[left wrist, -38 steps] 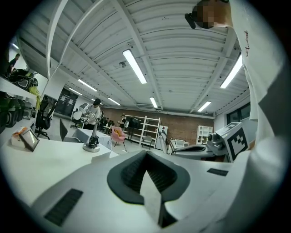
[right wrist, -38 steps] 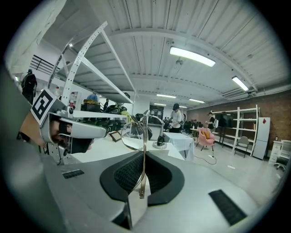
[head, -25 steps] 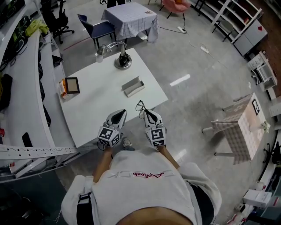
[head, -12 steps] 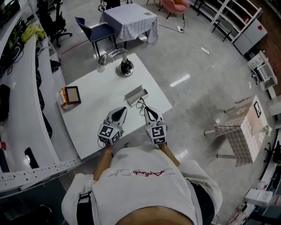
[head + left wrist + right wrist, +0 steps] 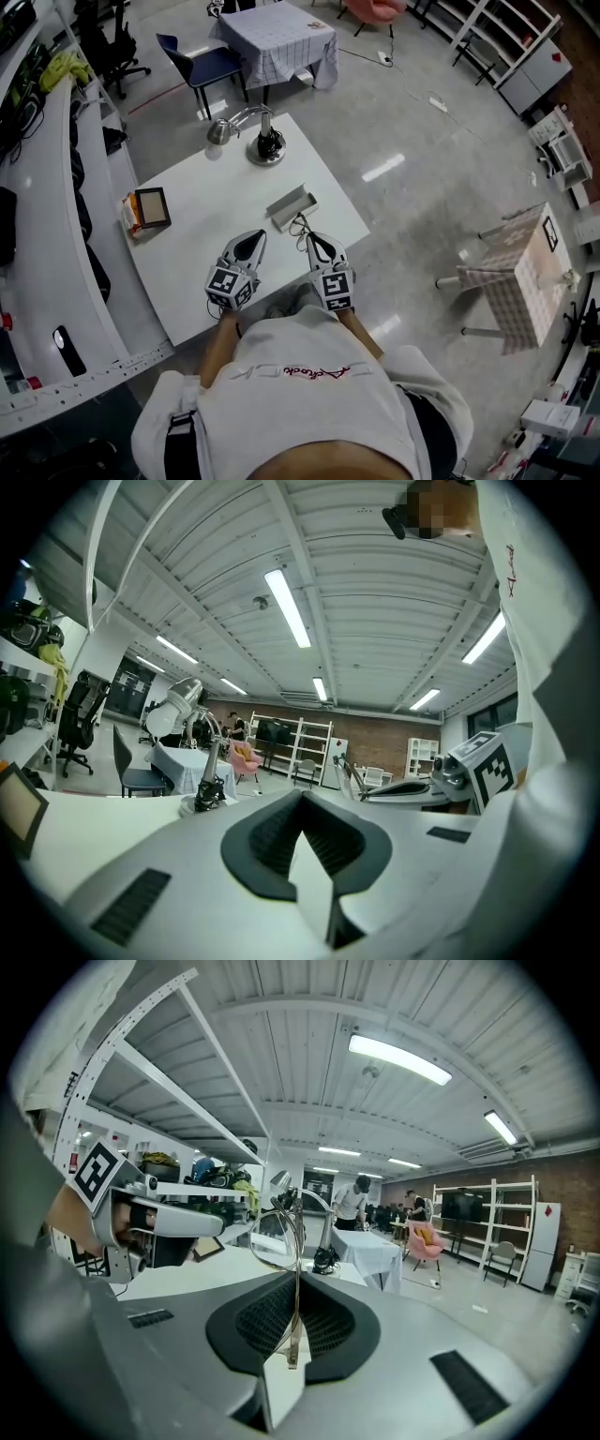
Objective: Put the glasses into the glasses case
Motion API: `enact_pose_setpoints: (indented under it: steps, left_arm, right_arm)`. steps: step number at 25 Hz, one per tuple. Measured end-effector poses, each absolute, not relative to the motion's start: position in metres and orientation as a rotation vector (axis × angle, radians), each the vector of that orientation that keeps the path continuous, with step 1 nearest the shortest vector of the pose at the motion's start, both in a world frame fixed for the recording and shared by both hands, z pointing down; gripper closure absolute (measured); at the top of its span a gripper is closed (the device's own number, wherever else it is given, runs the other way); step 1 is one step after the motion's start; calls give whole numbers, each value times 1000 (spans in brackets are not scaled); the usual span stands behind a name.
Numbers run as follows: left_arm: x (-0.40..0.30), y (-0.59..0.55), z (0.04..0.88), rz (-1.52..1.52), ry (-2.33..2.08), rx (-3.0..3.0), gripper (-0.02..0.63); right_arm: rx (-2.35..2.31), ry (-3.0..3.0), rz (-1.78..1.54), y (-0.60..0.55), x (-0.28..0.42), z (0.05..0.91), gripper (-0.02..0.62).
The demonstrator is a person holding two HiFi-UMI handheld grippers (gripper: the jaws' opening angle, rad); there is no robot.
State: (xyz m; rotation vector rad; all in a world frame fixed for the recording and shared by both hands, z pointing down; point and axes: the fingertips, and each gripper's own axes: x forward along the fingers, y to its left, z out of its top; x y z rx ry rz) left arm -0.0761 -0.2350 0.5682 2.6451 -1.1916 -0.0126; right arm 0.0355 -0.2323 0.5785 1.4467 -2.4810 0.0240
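Item: left tongs. Jaws pressed together, nothing between them; held over the near part of the white bench.

Item: right tongs. Jaws pinching one temple arm of the glasses; the thin-rimmed lenses stand up beyond the jaw tips. Level with the left tongs and beside them.

Item: glasses. Carried in the right tongs above the bench, just beside the near end of the glasses case; whether they touch cannot be told.

Item: glasses case. Grey, long, open, lying near the bench's right edge.

Item: desk lamp. Upright at the far end of the bench, well apart from the case.

Item: dark-framed panel. At the bench's left edge.
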Motion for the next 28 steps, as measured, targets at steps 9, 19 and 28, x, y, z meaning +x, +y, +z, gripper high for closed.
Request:
enact_pose_setpoints:
  steps: [9, 19, 28]
  left_arm:
    - [-67, -248, 581, 16, -1179, 2621, 580]
    - [-65, -284, 586, 53, -1192, 2612, 580]
    - [-63, -303, 609, 93, -1191, 2540, 580]
  right_arm:
    - [1453, -2463, 74, -247, 47, 593, 568]
    - [1427, -2467, 97, -282, 53, 601, 568]
    - [1378, -2430, 180, -298, 59, 628, 568]
